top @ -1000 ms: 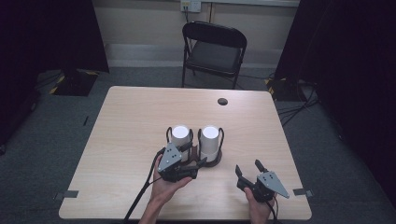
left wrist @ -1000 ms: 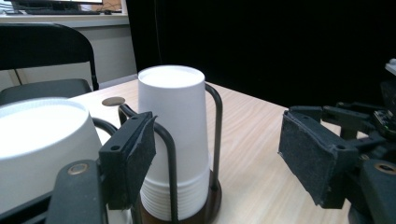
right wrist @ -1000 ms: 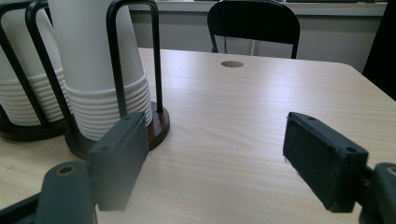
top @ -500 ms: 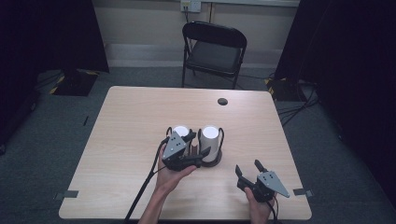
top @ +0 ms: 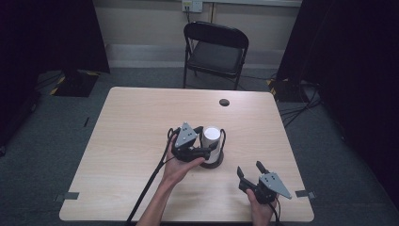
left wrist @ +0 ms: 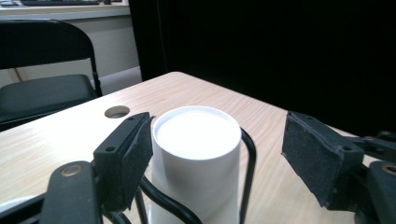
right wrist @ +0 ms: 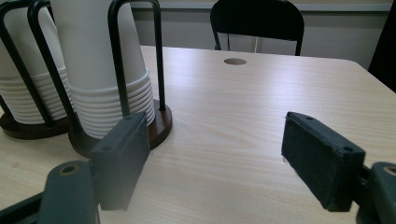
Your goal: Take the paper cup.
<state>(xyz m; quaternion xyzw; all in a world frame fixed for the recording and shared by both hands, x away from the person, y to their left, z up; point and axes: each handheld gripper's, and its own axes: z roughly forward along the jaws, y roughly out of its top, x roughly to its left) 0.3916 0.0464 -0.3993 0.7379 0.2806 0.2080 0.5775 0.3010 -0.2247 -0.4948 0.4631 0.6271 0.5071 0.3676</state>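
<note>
- Left gripper [top: 209, 149] had just been opening; jaws parted around the right-hand cup stack [top: 212, 138], one pad against its side, the other clear. No grip.
- Right gripper [top: 249, 173] sat released, nothing between its jaws, at 4 o'clock from the cup holder [right wrist: 159, 122].
- Judgement: no cup lifted yet; the pull remained to do.
- Second stack [right wrist: 21, 70] stood just beside.
- Pale wood table [top: 127, 122], cable hole [top: 224, 102] at 12 o'clock; black folding chair [top: 215, 49] beyond; grey carpet.
</note>
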